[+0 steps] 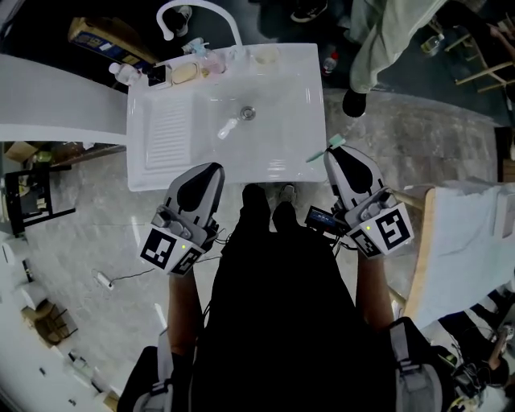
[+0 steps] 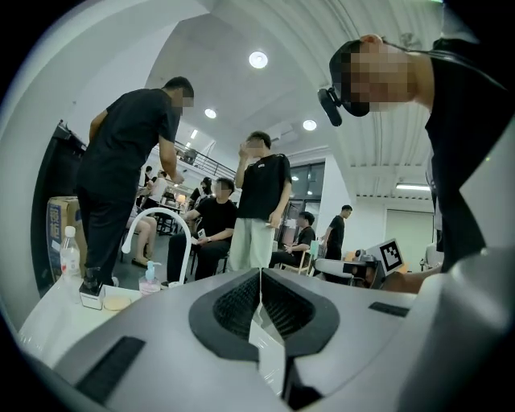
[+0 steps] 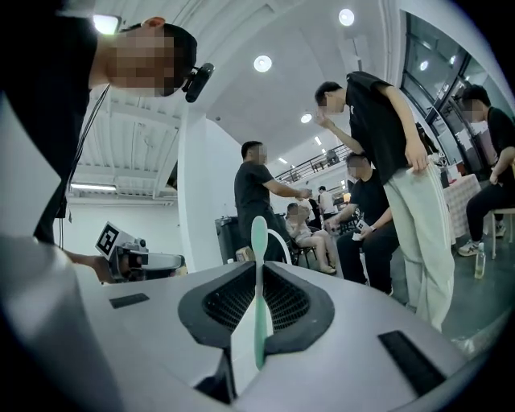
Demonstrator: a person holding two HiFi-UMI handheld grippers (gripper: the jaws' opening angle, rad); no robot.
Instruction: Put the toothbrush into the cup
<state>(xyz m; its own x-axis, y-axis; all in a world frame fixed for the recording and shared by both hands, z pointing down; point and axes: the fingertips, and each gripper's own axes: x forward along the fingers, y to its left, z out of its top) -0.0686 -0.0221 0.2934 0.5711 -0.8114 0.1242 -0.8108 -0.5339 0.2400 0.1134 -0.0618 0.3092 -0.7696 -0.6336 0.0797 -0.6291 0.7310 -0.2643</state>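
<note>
My right gripper [image 1: 334, 154] hovers over the sink's front right corner, shut on a mint-green toothbrush [image 1: 324, 150] whose end sticks out past the jaws. In the right gripper view the toothbrush [image 3: 258, 241] stands upright, pinched between the closed jaws of that gripper [image 3: 259, 273]. My left gripper [image 1: 211, 169] is at the sink's front edge, its jaws closed together with nothing between them; the left gripper view shows this gripper [image 2: 260, 278] the same way. A pale translucent cup [image 1: 264, 55] stands on the back rim of the white sink [image 1: 302, 96], well ahead of both grippers.
A white faucet [image 1: 197, 10] arches over the back rim. A pump bottle [image 1: 211, 61] and a soap dish [image 1: 183, 73] sit beside it. A small white object [image 1: 228, 127] lies in the basin near the drain [image 1: 248, 113]. A person [image 1: 378, 40] stands behind the sink's right.
</note>
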